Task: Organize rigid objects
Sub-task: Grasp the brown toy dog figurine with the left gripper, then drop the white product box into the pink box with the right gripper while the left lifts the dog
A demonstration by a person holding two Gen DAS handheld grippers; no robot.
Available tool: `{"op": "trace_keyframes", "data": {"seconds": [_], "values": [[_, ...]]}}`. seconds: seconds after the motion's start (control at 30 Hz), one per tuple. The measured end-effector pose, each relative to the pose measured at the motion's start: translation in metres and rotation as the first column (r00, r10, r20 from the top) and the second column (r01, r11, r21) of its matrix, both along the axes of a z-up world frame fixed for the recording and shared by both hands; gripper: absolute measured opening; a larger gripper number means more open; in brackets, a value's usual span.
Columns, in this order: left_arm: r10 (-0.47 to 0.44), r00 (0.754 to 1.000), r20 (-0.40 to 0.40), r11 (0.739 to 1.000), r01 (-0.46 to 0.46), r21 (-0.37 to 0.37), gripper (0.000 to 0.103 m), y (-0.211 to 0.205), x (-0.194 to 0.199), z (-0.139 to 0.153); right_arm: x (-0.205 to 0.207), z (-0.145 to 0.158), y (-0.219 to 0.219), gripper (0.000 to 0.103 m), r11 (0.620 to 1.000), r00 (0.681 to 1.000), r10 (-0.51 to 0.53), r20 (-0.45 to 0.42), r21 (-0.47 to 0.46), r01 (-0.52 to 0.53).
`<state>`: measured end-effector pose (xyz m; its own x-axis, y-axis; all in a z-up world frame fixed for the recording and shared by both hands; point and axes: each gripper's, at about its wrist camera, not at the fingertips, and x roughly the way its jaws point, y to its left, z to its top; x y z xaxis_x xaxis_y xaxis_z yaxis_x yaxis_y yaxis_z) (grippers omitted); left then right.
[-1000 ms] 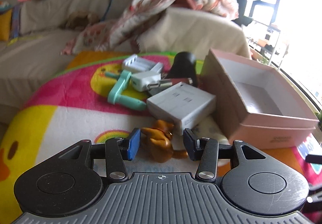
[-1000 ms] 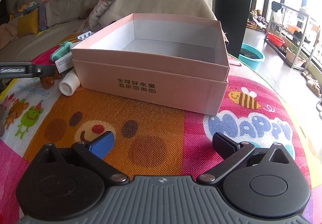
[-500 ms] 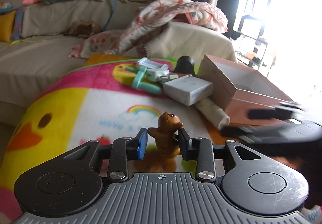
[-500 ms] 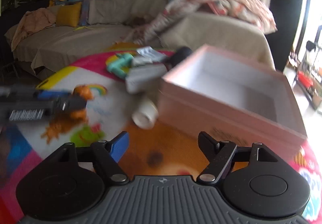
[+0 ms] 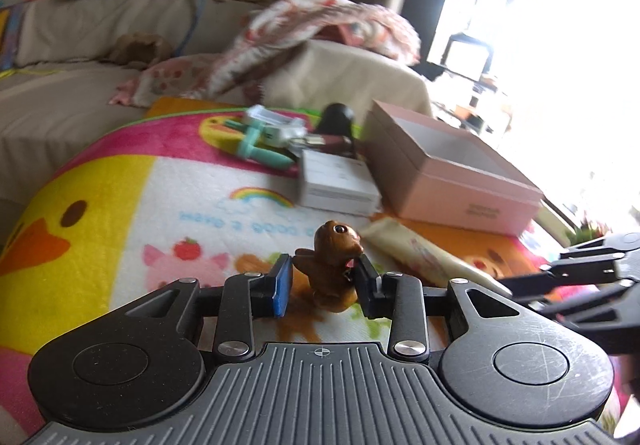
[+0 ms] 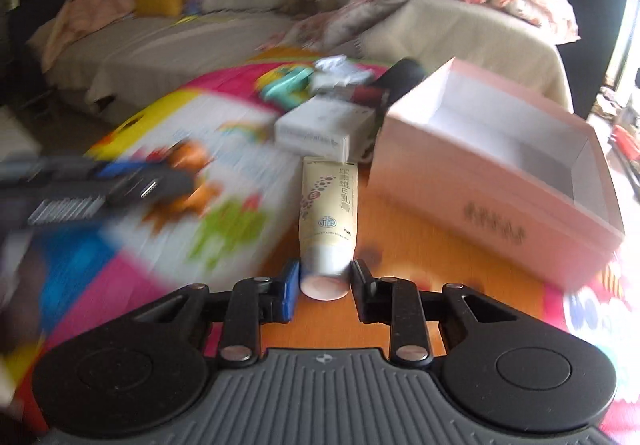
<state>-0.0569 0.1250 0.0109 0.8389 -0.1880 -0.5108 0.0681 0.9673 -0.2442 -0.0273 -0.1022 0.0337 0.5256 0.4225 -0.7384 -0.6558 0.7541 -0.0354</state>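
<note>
My left gripper (image 5: 322, 287) is shut on a small brown animal figurine (image 5: 332, 265) and holds it above the mat. My right gripper (image 6: 325, 285) has closed around the capped end of a cream lotion tube (image 6: 327, 213) lying on the mat; the tube also shows in the left wrist view (image 5: 424, 255). The open pink box (image 6: 496, 165) stands to the right of the tube and also shows in the left wrist view (image 5: 452, 169). The right gripper (image 5: 580, 277) shows at the right edge of the left wrist view.
A white box (image 5: 338, 183), a mint plastic tool (image 5: 256, 149), a white charger (image 5: 276, 125) and a black round object (image 5: 338, 117) lie in a pile left of the pink box. The colourful mat (image 5: 120, 205) covers the surface. A sofa with blankets (image 5: 312, 29) lies behind.
My left gripper closed on the figurine, lifted it and drew back from the pile. My right gripper swung left to the lotion tube and closed around its cap end.
</note>
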Motion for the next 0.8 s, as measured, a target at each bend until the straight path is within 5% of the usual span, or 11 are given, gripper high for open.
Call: {"op": "trace_keyframes", "data": {"seconds": [0.1, 0.27, 0.47, 0.7, 0.8], "values": [[-0.010, 1.000, -0.005, 1.000, 0.010, 0.027, 0.038, -0.006, 0.000, 0.001, -0.007, 0.006, -0.011, 0.034, 1.000, 1.000, 0.005, -0.015, 0.011, -0.005], [0.000, 1.000, -0.005, 0.999, 0.000, 0.032, 0.039, -0.007, 0.002, -0.001, 0.020, 0.027, 0.005, 0.074, 0.991, 0.996, -0.074, 0.055, 0.119, 0.067], [-0.005, 1.000, -0.005, 0.999, 0.006, 0.041, 0.040, -0.008, 0.000, -0.002, 0.078, 0.023, 0.070, 0.076, 0.966, 0.982, -0.150, -0.114, 0.195, 0.171], [0.005, 1.000, -0.011, 1.000, -0.005, -0.009, 0.042, 0.001, 0.001, -0.005, 0.131, -0.005, 0.119, 0.079, 0.943, 0.932, -0.312, -0.182, 0.063, 0.328], [0.017, 1.000, -0.005, 1.000, -0.017, -0.023, 0.042, 0.004, 0.000, -0.005, 0.131, -0.006, 0.125, 0.074, 0.952, 0.945, -0.291, -0.149, 0.054, 0.301]]}}
